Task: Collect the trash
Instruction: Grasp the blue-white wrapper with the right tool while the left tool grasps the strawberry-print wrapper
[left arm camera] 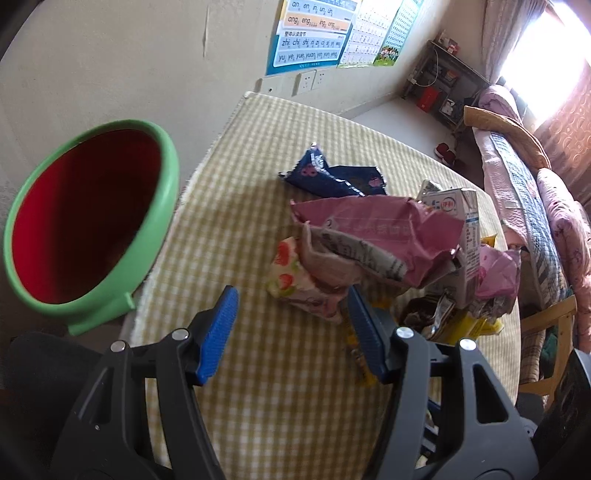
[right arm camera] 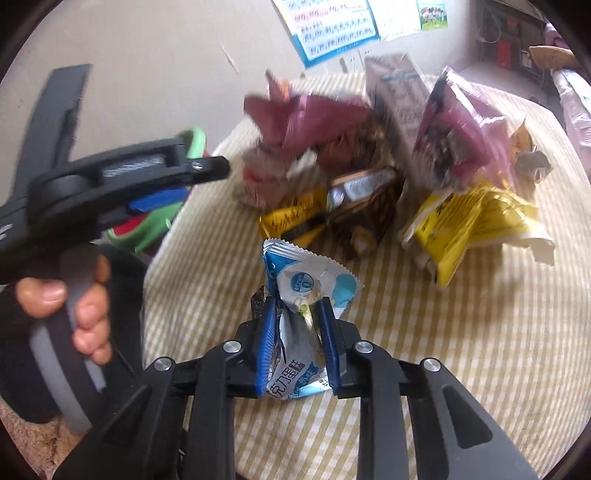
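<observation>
A green bin with a red inside (left arm camera: 88, 221) stands off the table's left edge. My left gripper (left arm camera: 291, 306) is open and empty above the checked tablecloth (left arm camera: 258, 387), just in front of a strawberry-print wrapper (left arm camera: 291, 280) at the near side of a trash pile: a pink bag (left arm camera: 369, 225), a dark blue wrapper (left arm camera: 332, 177), a milk carton (left arm camera: 461, 221). My right gripper (right arm camera: 297, 306) is shut on a blue-and-white snack wrapper (right arm camera: 306, 284), above the cloth. The left gripper (right arm camera: 155, 201) and the hand holding it also show in the right wrist view.
Yellow wrappers (right arm camera: 476, 221) and a brown packet (right arm camera: 362, 206) lie in the pile. A wall with posters (left arm camera: 314, 33) is behind the table. A sofa with pink covers (left arm camera: 535, 192) stands to the right.
</observation>
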`<state>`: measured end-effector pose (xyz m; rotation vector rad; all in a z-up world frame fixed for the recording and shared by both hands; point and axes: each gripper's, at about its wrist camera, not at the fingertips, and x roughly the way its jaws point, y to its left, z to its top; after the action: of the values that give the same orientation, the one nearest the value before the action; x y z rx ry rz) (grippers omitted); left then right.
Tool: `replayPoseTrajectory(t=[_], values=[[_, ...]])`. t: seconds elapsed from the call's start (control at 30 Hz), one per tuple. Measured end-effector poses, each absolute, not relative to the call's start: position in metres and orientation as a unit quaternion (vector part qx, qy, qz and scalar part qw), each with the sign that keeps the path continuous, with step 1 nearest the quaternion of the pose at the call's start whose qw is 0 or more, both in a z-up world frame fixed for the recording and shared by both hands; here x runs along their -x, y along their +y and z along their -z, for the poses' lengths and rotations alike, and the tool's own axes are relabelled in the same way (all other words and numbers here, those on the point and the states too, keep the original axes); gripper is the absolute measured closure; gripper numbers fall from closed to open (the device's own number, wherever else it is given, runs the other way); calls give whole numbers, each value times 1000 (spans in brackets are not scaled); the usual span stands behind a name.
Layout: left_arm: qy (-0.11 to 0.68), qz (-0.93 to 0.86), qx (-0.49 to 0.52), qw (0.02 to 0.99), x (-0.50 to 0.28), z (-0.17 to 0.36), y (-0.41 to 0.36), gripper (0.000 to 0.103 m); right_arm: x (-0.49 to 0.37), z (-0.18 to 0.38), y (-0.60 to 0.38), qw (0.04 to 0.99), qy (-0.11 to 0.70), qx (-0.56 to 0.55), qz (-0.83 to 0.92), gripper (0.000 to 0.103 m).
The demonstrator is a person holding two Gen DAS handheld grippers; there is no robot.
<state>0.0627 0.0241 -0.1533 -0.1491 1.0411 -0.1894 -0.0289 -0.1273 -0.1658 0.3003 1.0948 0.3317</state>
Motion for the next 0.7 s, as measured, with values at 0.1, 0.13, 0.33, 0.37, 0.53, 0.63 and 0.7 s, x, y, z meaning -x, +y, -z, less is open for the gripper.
replayPoseTrajectory(t=[0.1, 0.13, 0.33, 0.37, 0.53, 0.63, 0.7], values=[[506, 98, 71, 854, -73, 159, 15, 39, 31, 161, -137, 833, 510, -147, -157, 85], [511, 95, 69, 852, -77, 161, 13, 38, 32, 160, -139, 834, 508, -149, -157, 85], [536, 85, 53, 838, -92, 178, 0, 37, 33, 155, -148, 835, 502, -158, -160, 85], [538, 83, 50, 837, -94, 181, -1, 37, 33, 154, -149, 835, 501, -159, -160, 85], [547, 78, 49, 832, -98, 186, -2, 38, 35, 152, -153, 837, 497, -164, -161, 85], [544, 81, 47, 834, -96, 185, -3, 43, 36, 153, -154, 837, 495, -166, -162, 85], [542, 84, 42, 835, -93, 184, -3, 45, 37, 153, -154, 838, 494, -167, -164, 85]])
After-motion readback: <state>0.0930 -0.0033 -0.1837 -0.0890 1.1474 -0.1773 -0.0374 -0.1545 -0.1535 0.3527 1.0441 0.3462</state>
